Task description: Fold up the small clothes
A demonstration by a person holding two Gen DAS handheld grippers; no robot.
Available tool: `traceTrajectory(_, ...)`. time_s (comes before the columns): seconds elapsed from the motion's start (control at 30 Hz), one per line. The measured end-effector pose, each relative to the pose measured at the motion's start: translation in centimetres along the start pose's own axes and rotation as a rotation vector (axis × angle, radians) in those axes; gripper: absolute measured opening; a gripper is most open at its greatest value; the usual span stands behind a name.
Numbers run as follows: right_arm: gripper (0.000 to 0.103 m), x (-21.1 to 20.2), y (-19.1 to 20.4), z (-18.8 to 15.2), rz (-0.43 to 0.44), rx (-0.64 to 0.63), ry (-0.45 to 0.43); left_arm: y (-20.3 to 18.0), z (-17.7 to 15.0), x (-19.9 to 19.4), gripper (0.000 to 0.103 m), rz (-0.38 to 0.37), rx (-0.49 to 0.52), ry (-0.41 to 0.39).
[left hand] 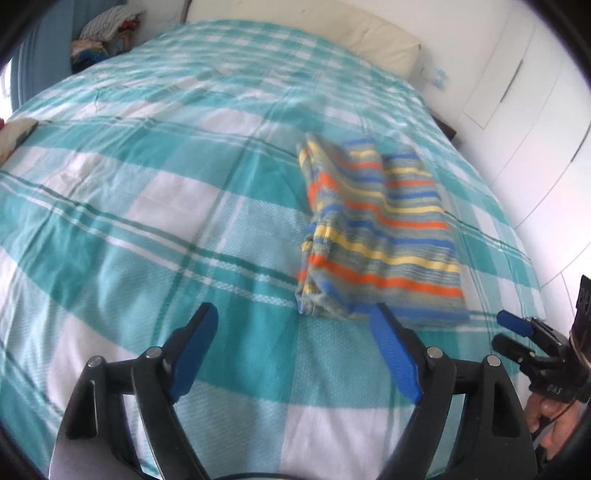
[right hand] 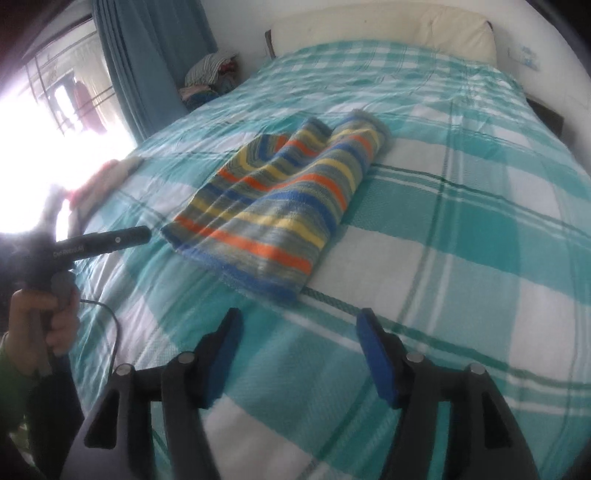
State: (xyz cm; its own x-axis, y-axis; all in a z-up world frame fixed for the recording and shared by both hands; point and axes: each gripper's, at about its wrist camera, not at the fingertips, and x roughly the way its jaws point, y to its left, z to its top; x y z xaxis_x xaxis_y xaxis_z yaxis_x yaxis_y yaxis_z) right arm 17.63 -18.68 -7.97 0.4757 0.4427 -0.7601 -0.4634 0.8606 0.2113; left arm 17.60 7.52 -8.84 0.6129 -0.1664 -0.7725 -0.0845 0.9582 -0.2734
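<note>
1. The left hand-held gripper (left hand: 295,314) fills the lower middle of the left wrist view, its two blue-padded fingers spread wide with nothing between them, above the bedspread.
2. The right hand-held gripper (right hand: 297,317) sits in the lower middle of the right wrist view, jaws likewise wide apart and holding nothing.
3. The striped garment (left hand: 380,236), banded in blue, orange, yellow and grey, lies folded on the bed (left hand: 147,177), right of centre in the left wrist view; its near edge is just beyond the tip of the left gripper's right finger.
4. In the right wrist view the same garment (right hand: 280,206) lies at the centre of the frame, slanting from lower left to upper right, with two rounded ends at its far side. Whether these are sleeves or legs cannot be told.
5. A thin twisted cord (right hand: 332,301) shows from under the garment's near corner and runs toward the right gripper's right finger.
6. The bed carries a teal and white checked cover, and a cream pillow (left hand: 373,40) lies along its far edge at the upper right.
7. A heap of clothes (left hand: 107,33) sits beside the bed at the upper left, near a blue curtain (right hand: 147,55).
8. In the right wrist view the left gripper appears at the left edge, held by the person's hand (right hand: 44,317).
9. White cupboard doors (left hand: 517,103) stand at the right.
</note>
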Motion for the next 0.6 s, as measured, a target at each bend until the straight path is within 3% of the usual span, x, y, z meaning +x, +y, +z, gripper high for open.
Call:
traceTrajectory(0.17,0.065,-1.2,-0.1,-0.2,-0.077,0.002,-0.028,0.1,1.2,-0.6,0.086,-0.056,0.012,0.009)
traceTrajectory(0.27,0.065,-0.8,0.4,0.9,-0.134,-0.022,-0.032,0.0,3.5,0.1,0.086,-0.095,0.015,0.004)
traceTrajectory(0.43,0.065,0.0,2.2,4.7,-0.062,-0.061,-0.115,-2.1,8.0,4.0,0.086,-0.154,0.070,0.046)
traceTrajectory(0.53,0.065,2.2,3.1,7.6,0.031,-0.062,-0.146,-2.9,10.0,7.9,0.085,-0.042,0.108,0.052)
traceTrajectory(0.6,0.065,4.8,3.2,8.8,0.076,-0.050,-0.117,-2.1,10.4,10.5,0.060,0.072,0.094,0.066)
